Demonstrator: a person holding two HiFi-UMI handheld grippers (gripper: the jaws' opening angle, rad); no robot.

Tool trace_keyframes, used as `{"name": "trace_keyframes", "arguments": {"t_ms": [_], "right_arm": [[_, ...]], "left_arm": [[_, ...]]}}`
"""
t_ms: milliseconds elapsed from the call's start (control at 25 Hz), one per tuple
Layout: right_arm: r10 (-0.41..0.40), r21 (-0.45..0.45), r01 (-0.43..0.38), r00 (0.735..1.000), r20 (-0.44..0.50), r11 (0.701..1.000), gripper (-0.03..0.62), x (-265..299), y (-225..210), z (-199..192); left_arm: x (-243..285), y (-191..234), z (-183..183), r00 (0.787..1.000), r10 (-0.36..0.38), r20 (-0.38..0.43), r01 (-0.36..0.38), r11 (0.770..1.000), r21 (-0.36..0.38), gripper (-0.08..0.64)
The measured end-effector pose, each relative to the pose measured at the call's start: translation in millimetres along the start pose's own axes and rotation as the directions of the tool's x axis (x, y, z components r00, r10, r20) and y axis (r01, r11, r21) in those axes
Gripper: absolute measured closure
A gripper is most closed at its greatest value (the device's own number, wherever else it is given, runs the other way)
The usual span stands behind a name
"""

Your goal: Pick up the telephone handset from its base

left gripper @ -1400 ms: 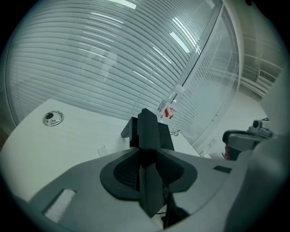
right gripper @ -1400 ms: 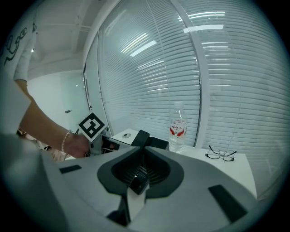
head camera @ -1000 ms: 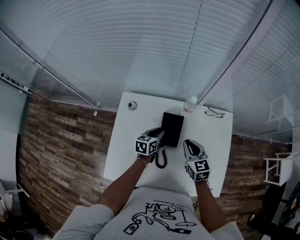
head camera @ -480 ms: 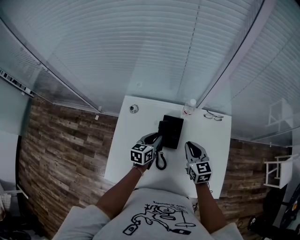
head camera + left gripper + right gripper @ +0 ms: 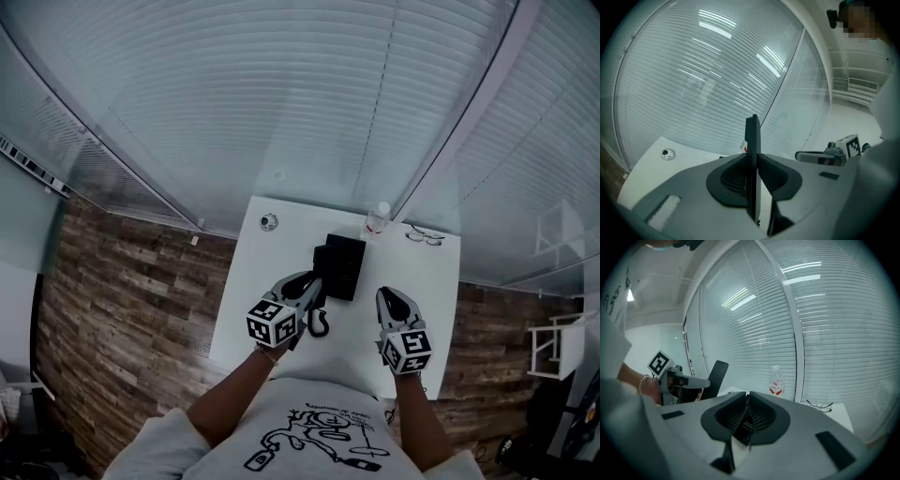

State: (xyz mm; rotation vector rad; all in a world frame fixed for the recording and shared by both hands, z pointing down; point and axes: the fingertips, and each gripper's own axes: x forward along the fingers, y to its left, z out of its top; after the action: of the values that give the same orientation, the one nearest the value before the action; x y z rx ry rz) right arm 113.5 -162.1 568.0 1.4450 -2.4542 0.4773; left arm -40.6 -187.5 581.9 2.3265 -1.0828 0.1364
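Handset [image 5: 752,140] sits pinched in the left gripper [image 5: 309,283], seemingly just off its base [image 5: 345,262] at frame centre; right gripper [image 5: 745,418] pressed together, empty; next, lift steadily.

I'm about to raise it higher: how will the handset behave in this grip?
The handset looks like rigid plastic, so it probably won't flex. The left gripper pinches it across its thin side with much of it standing above the jaws, so it may pivot. Its coiled cord will likely stretch, then tug back toward the base.
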Motion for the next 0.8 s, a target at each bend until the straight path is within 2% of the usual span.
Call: {"name": "trace_keyframes", "arguments": {"t_ms": [120, 320, 480, 800], "right_arm": [[-0.002, 0.038, 0.001, 1.0, 0.026, 0.999, 0.571, -8.0, 0.6, 12.6], [0.008, 0.034, -0.01, 0.998, 0.06, 0.999, 0.571, -22.6, 10.8, 35.8], [0.028, 0.071, -0.035, 0.995, 0.091, 0.997, 0.571, -35.1, 18.1, 55.0], [0.04, -0.023, -0.038, 0.991, 0.128, 0.999, 0.571, -58.6, 34.8, 89.7]], "left_arm": [[-10.6, -11.3, 14.4, 0.999, -0.016, 0.032, 0.016, 1.0, -0.002, 0.489], [-32.0, -28.1, 37.3, 0.995, -0.036, 0.088, 0.035, 0.999, 0.005, 0.489], [-44.7, -37.7, 48.0, 0.992, -0.051, 0.112, 0.051, 0.999, 0.004, 0.489], [-72.8, -63.0, 71.8, 0.98, -0.087, 0.176, 0.08, 0.996, 0.049, 0.489]]}}
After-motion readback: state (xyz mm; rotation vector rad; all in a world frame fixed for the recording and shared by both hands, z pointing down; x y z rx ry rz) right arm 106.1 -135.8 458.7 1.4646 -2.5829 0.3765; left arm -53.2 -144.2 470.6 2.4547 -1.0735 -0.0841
